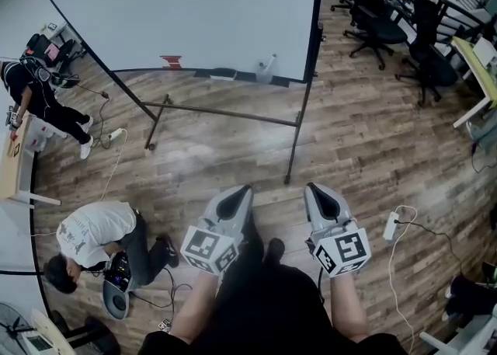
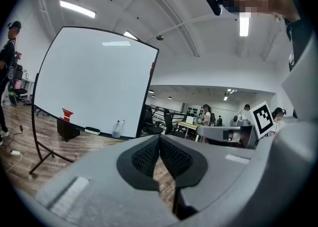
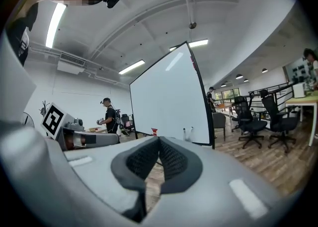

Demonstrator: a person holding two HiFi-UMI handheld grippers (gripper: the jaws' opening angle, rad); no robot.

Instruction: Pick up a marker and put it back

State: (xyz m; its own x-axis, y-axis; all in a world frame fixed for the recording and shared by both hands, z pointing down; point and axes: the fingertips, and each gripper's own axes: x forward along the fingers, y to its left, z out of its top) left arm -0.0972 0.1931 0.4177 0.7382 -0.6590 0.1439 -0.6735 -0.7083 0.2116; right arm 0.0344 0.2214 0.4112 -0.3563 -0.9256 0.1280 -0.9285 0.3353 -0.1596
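Far ahead stands a whiteboard [image 1: 186, 12] on a black frame. On its tray sits a clear cup with two markers [image 1: 265, 68], also seen in the left gripper view as the markers [image 2: 117, 127] and in the right gripper view as the markers [image 3: 188, 132]. My left gripper [image 1: 235, 200] and right gripper [image 1: 324, 200] hang side by side at waist height over the wood floor, well short of the board. Both are shut with the pads meeting and nothing between them: left gripper [image 2: 159, 139], right gripper [image 3: 159, 141].
A red magnet [image 1: 171, 60] and an eraser [image 1: 224, 74] sit along the board's bottom edge. The stand's legs [image 1: 293, 151] reach toward me. One person crouches at the lower left [image 1: 93, 237], another bends by a desk [image 1: 35, 97]. Office chairs [image 1: 380, 27] stand at the right; a power strip [image 1: 390, 226] lies on the floor.
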